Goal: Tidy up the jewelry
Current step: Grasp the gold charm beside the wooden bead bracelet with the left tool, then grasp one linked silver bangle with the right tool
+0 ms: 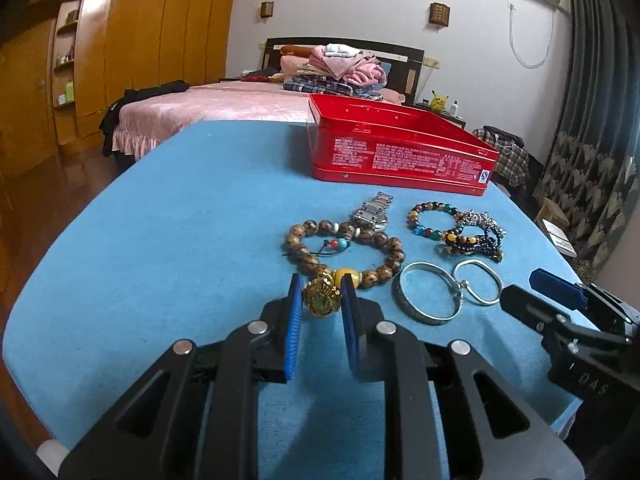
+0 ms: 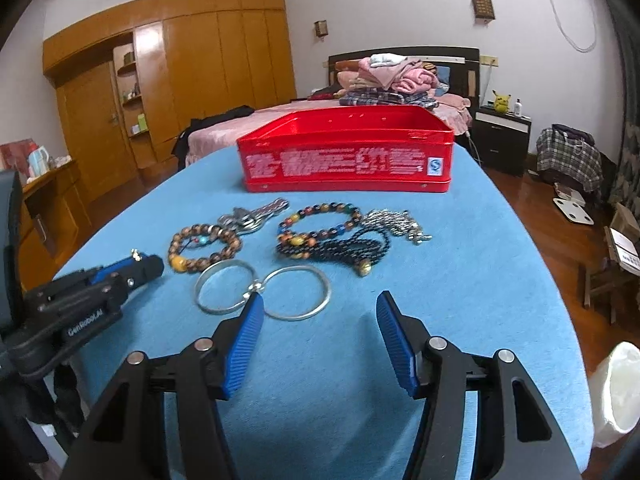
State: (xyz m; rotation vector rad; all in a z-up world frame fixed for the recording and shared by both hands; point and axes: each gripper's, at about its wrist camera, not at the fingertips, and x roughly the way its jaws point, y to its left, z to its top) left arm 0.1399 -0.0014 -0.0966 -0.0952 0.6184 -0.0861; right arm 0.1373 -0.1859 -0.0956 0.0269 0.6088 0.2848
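A brown wooden bead bracelet (image 1: pixel 360 242) with a gold charm (image 1: pixel 322 295) lies on the blue table (image 1: pixel 180 220). My left gripper (image 1: pixel 322 286) is shut on the gold charm, its blue pads touching both sides. It also shows in the right wrist view (image 2: pixel 140 264). My right gripper (image 2: pixel 320 308) is open and empty, just before two silver bangles (image 2: pixel 296 292). A colourful bead bracelet (image 2: pixel 320 220), dark beads (image 2: pixel 352 248), a silver chain (image 2: pixel 394 222) and a metal watch (image 2: pixel 252 216) lie beyond. An open red tin (image 2: pixel 348 160) stands at the back.
A bed with piled clothes (image 2: pixel 392 76) is behind the table. A wooden wardrobe (image 2: pixel 180 64) fills the left wall. A white bin (image 2: pixel 616 392) stands at the table's right edge. A nightstand (image 2: pixel 504 136) is at the far right.
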